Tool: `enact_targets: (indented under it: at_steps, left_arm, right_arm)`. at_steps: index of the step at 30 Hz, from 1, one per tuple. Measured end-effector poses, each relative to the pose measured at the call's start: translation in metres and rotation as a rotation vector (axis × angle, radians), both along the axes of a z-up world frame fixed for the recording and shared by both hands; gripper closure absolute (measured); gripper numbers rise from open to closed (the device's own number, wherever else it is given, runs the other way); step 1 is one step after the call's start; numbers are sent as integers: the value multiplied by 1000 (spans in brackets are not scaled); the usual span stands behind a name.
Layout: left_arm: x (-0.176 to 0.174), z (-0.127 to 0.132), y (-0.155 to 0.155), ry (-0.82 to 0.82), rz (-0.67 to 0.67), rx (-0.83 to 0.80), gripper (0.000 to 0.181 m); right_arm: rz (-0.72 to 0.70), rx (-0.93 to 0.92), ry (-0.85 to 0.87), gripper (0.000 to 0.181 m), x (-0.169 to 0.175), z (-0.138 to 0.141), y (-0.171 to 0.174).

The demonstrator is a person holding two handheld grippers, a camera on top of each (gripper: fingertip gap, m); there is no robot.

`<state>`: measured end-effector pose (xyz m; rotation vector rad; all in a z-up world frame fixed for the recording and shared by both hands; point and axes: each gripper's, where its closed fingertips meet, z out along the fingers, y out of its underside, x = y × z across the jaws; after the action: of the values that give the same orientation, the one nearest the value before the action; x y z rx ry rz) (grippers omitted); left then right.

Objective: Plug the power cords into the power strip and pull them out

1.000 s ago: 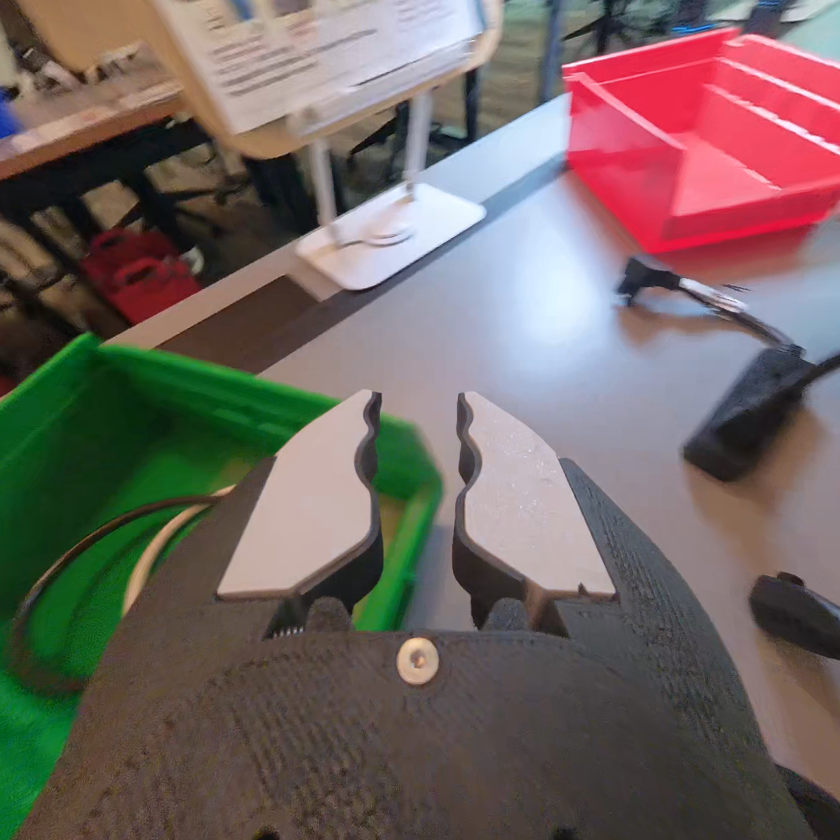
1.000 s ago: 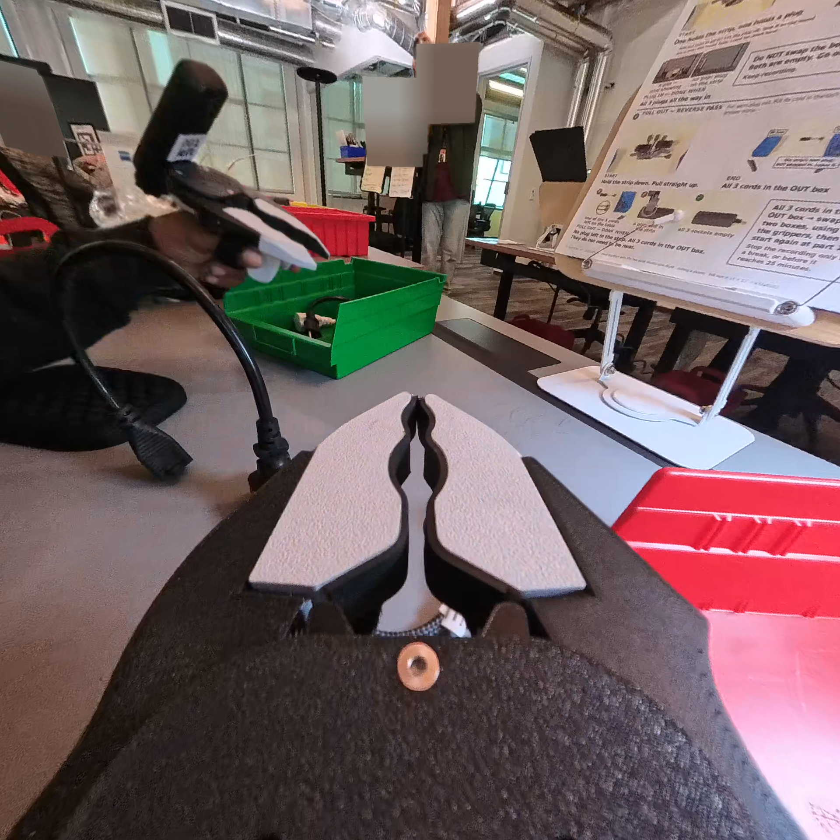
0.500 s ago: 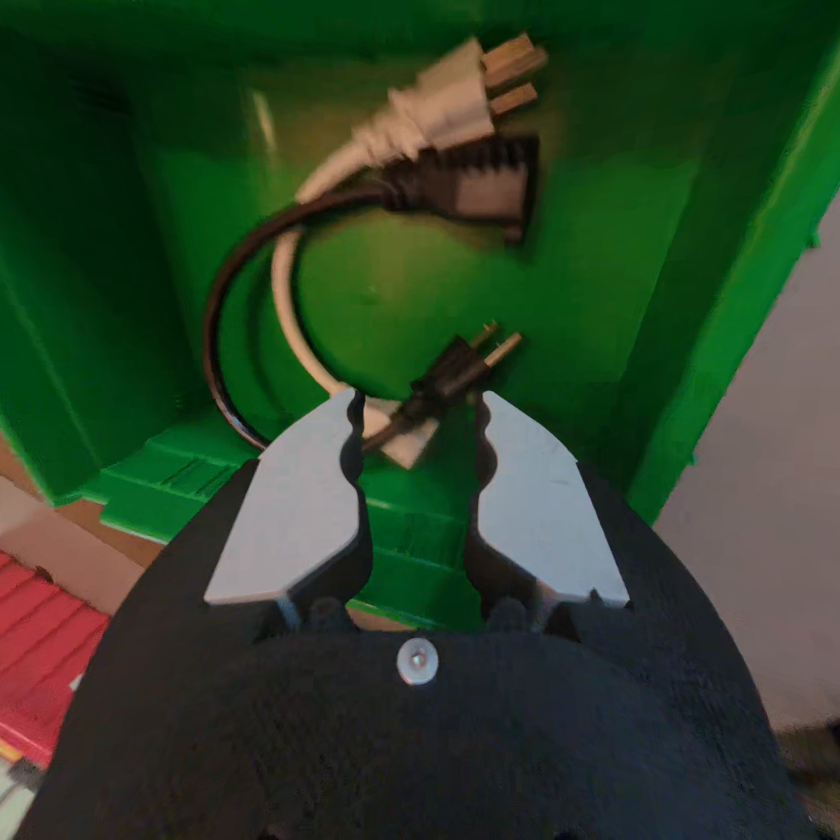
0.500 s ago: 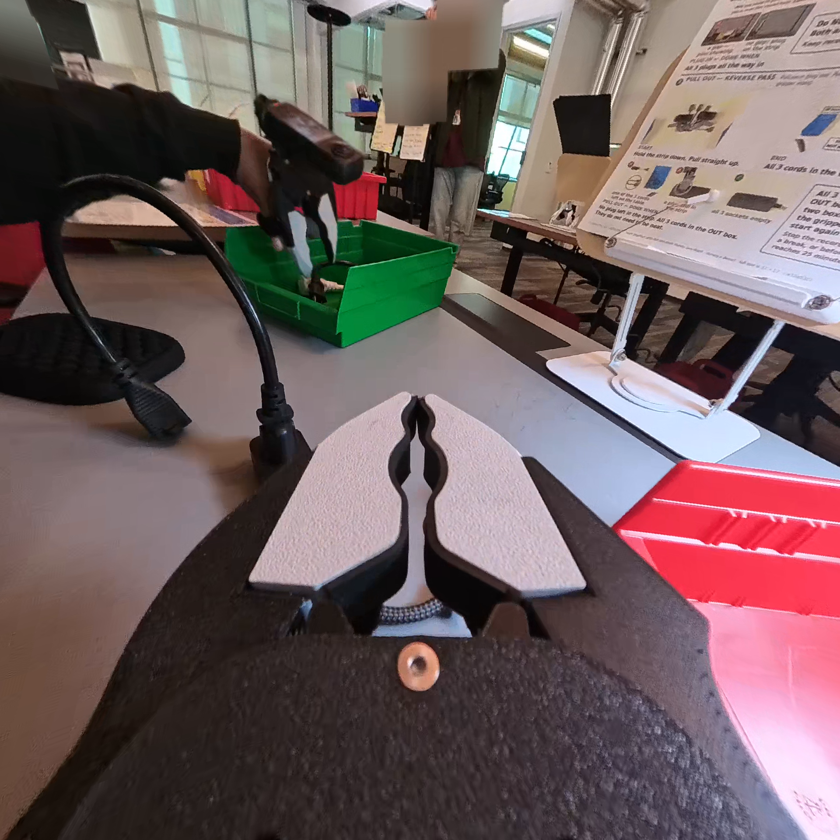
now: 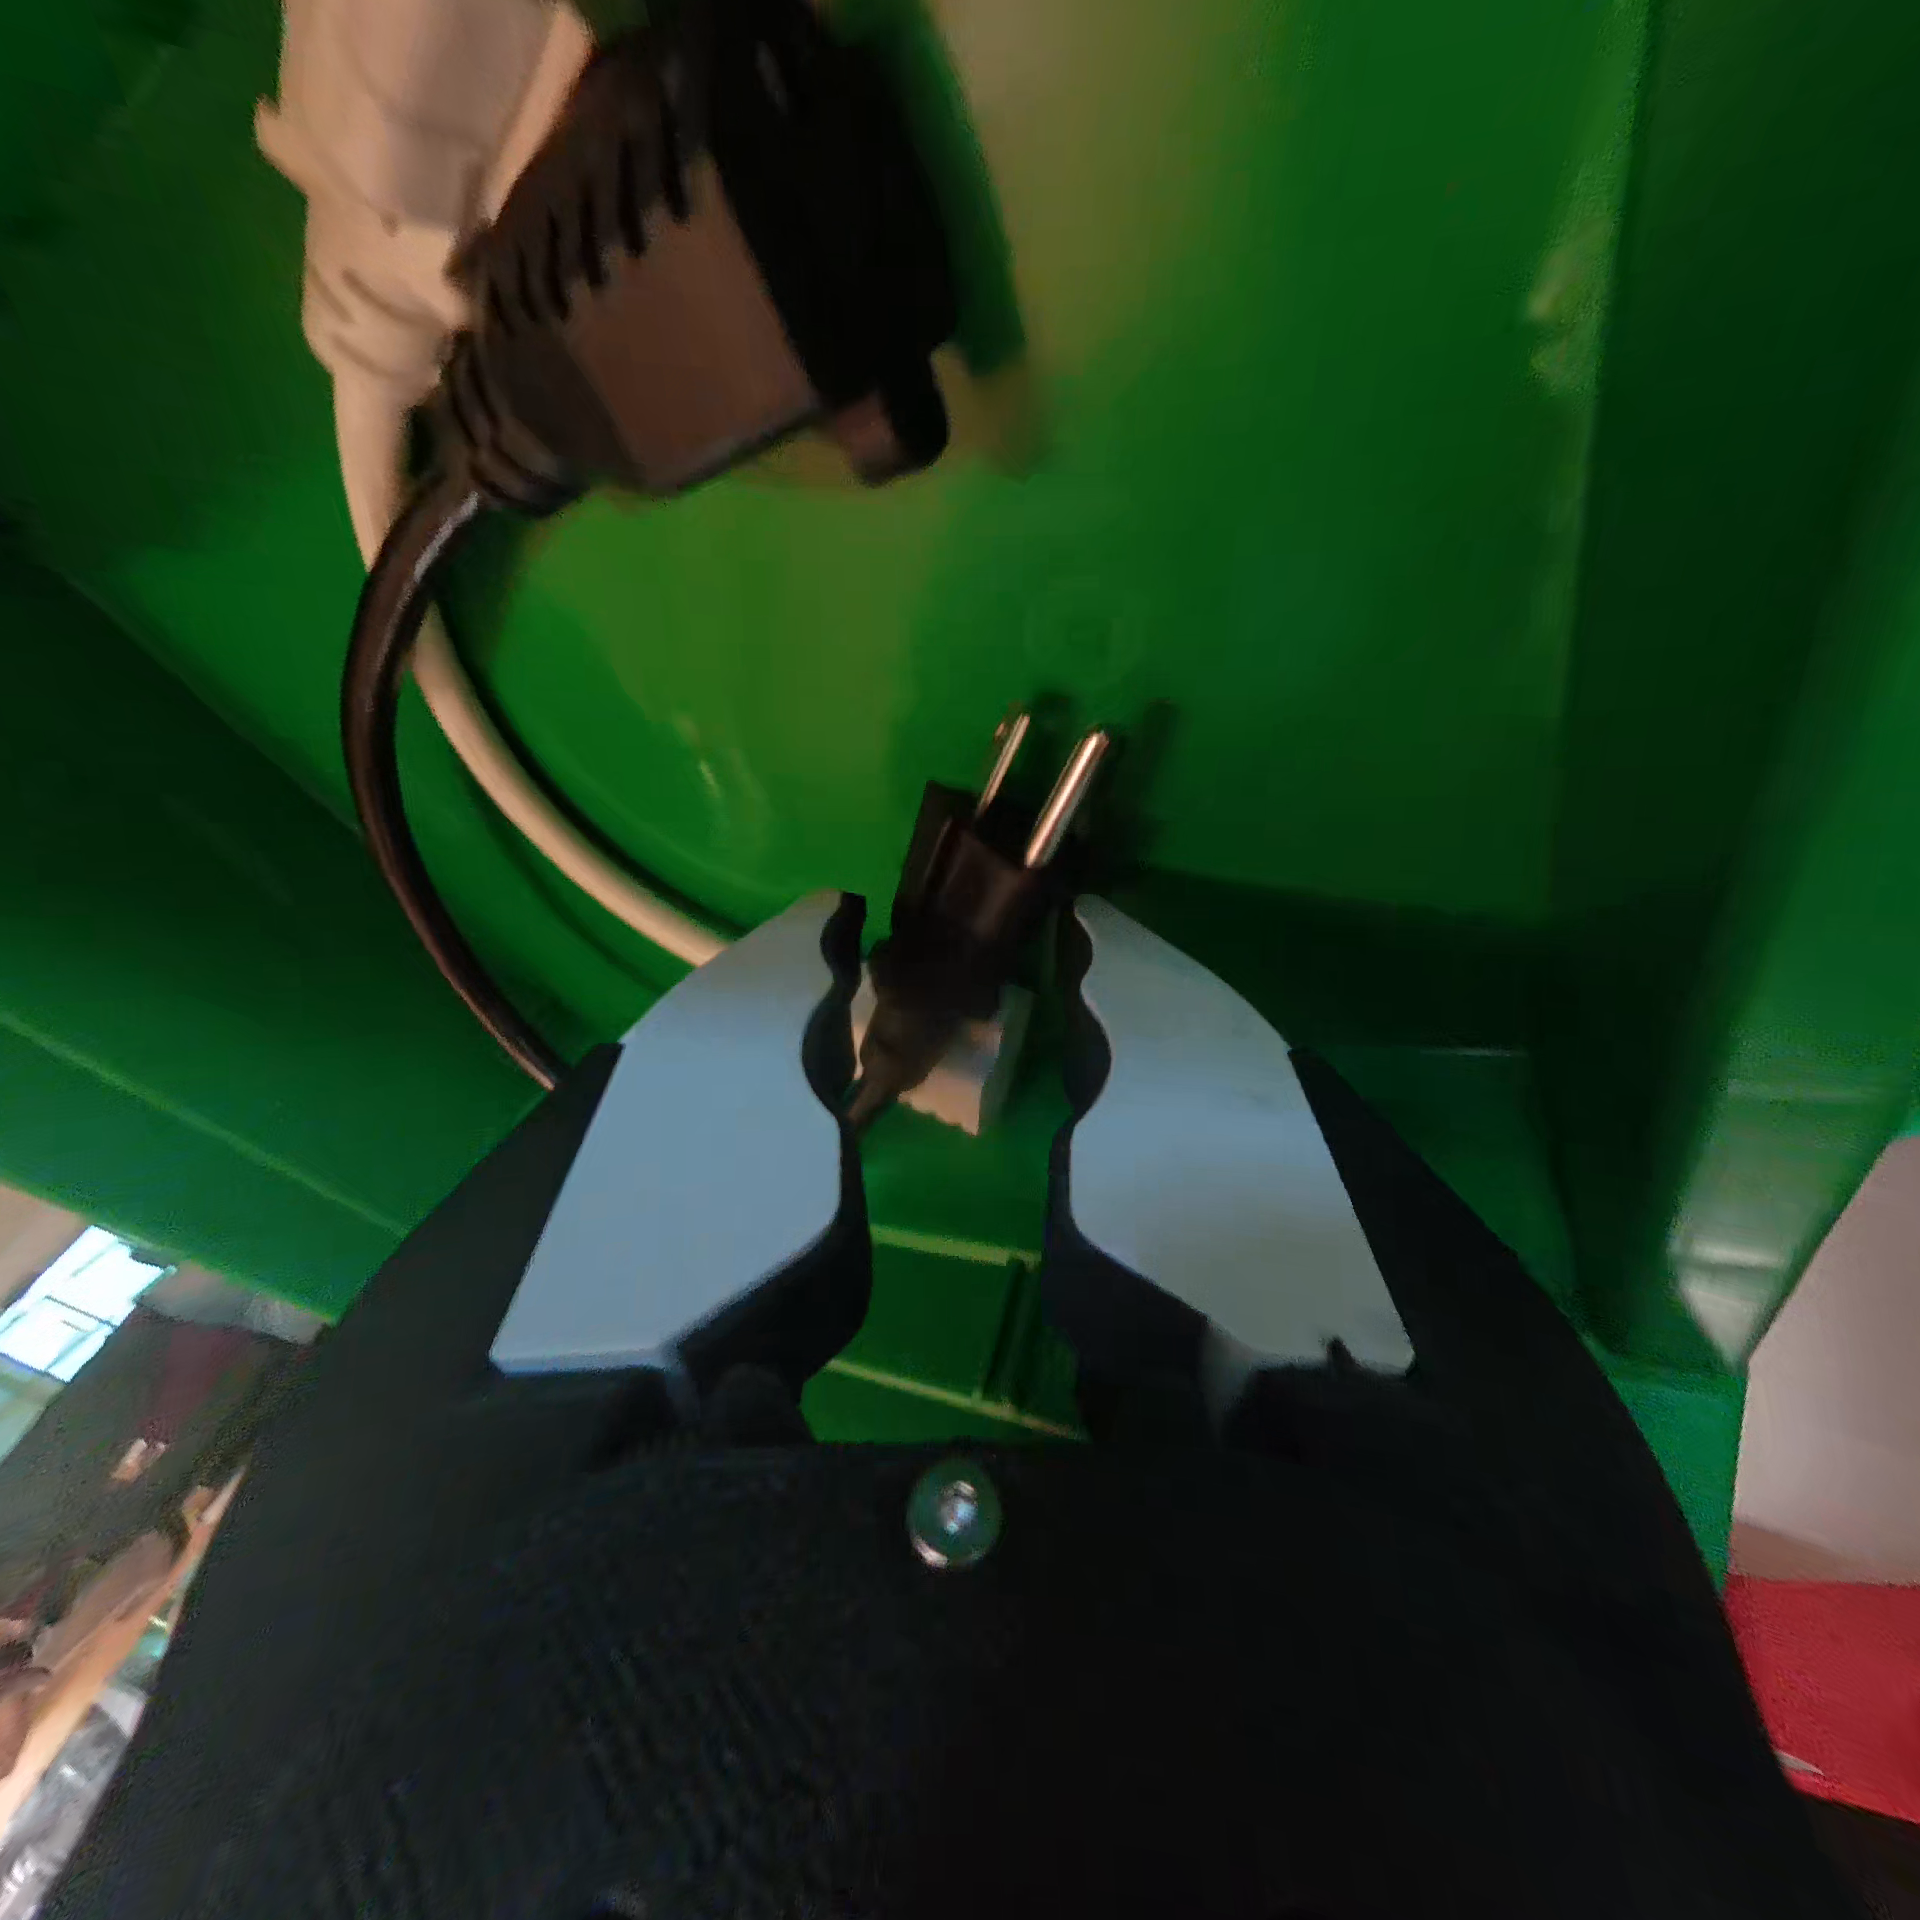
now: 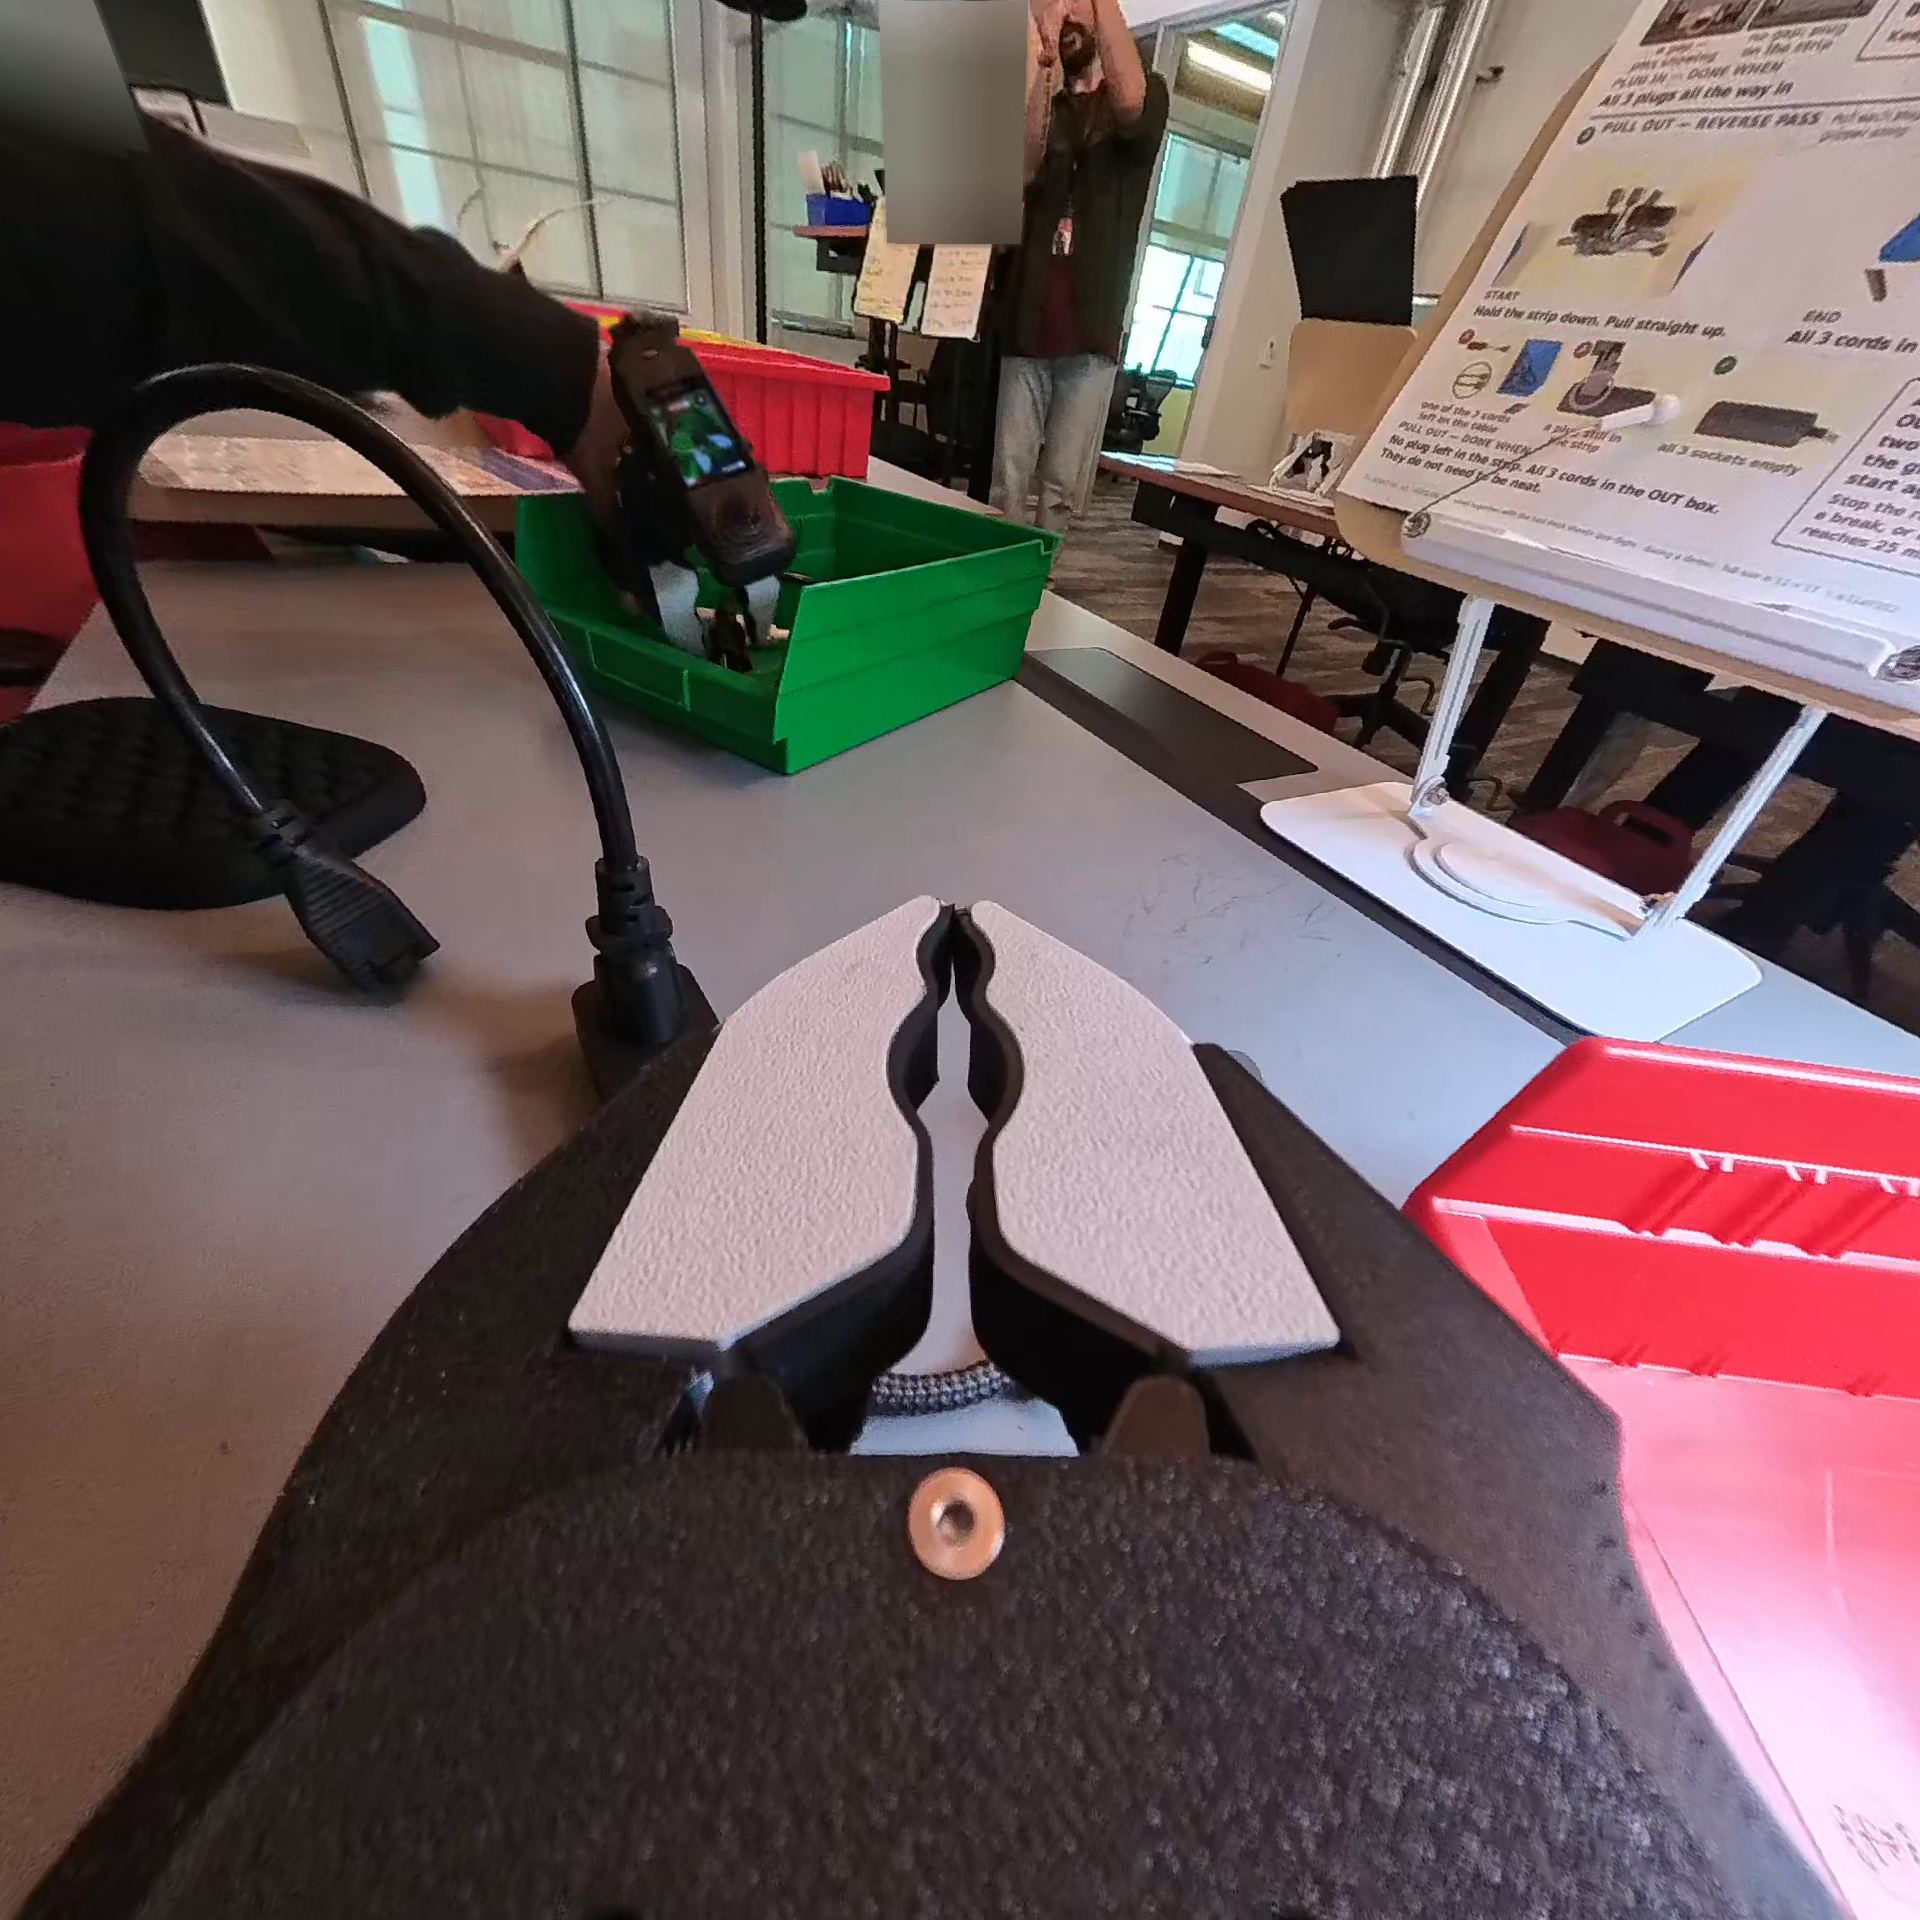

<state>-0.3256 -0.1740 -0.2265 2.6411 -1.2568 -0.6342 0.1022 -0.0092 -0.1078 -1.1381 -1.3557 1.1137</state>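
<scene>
In the left wrist view my left gripper [image 5: 961,920] is open and reaches down into the green bin [image 5: 1351,520]. Its fingertips stand on either side of a black plug [image 5: 971,883] with metal prongs pointing away. That plug lies on a white connector [image 5: 977,1081]. Its black cord [image 5: 384,748] loops up to a black socket end [image 5: 707,312] beside a white cord's plug [image 5: 384,177]. My right gripper [image 6: 954,914] is shut and empty, low over the grey table [image 6: 987,852]. To its left a black plug [image 6: 634,956] stands in the power strip [image 6: 613,1049], mostly hidden under the gripper.
The plugged cord arcs to a free socket end [image 6: 353,925] lying on the table. The left gripper [image 6: 717,613] shows inside the green bin [image 6: 904,644]. A red bin [image 6: 1714,1247] is at the right, a white board stand [image 6: 1507,894] behind it, a black mat [image 6: 156,800] at the left. The left gripper's tips are roughly 50 cm from the right gripper's. It is some 12 cm from my right tips to the black plug [image 6: 634,956].
My left gripper swung from above the table down into the green bin and closed in on the black plug, staying open. My right gripper stayed shut and barely moved.
</scene>
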Motion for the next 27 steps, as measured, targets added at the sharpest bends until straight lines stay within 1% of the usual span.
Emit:
enact_targets:
  at_steps: [1, 4, 7, 10, 15, 20, 23, 27]
  left_arm:
    - [2, -2, 2, 0, -19, -1, 151]
    - [5, 2, 8, -7, -25, 36, 152]
    - [8, 21, 16, -27, -19, 129, 154]
    - [15, 54, 27, -82, -1, 287, 155]
    - [24, 123, 47, -166, 63, 613, 155]
    - [35, 188, 61, -181, 86, 893, 156]
    - [43, 218, 66, -174, 82, 1002, 156]
    - [64, 247, 74, -243, 52, 1112, 156]
  right_arm:
    - [-1, -1, 3, 181, 1, 1, 0]
    - [-4, 0, 9, 181, 3, 2, 1]
    - [-5, -1, 15, 181, 4, 3, 2]
    - [-5, -2, 20, 181, 4, 5, 2]
    - [-2, -1, 25, 181, 3, 6, 1]
    - [-3, 4, 25, 181, 2, 6, -1]
    - [-1, 5, 26, 181, 2, 7, -2]
    - [-2, 9, 32, 181, 2, 8, -3]
